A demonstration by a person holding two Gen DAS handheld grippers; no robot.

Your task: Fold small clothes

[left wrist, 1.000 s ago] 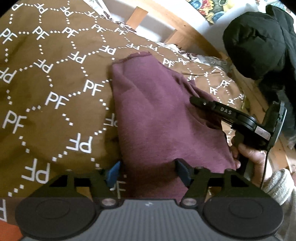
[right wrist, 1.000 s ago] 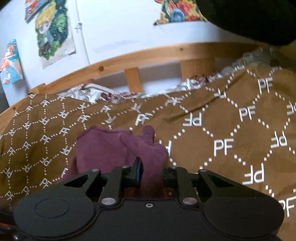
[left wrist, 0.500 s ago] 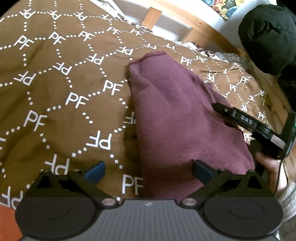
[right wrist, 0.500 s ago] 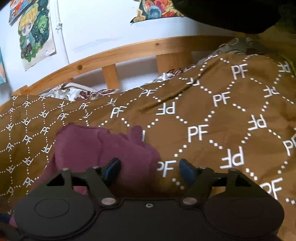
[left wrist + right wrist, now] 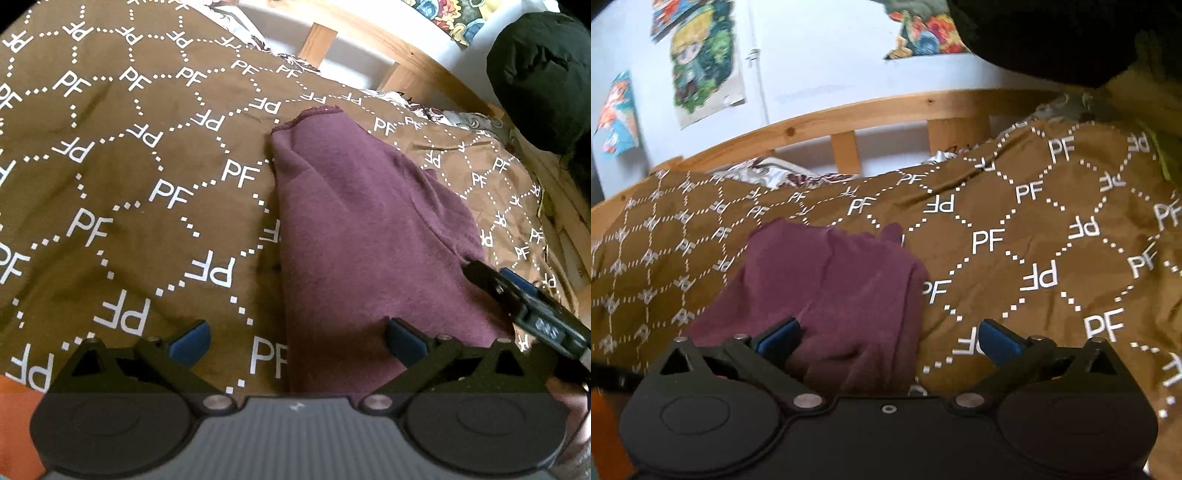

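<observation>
Maroon garment lies released on the bed

The folded maroon garment (image 5: 369, 236) lies on the brown PF-print bedspread (image 5: 122, 184); the left gripper (image 5: 297, 341) stands wide, its jaws having just opened, cloth at 3 o'clock between them but unpinched. The right gripper (image 5: 888, 339), seen at 4 o'clock in the left view, has also just spread apart, gripping nothing

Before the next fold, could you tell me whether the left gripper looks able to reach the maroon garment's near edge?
Probably yes: the left gripper is open, the maroon garment lies just ahead, nothing between.
</observation>
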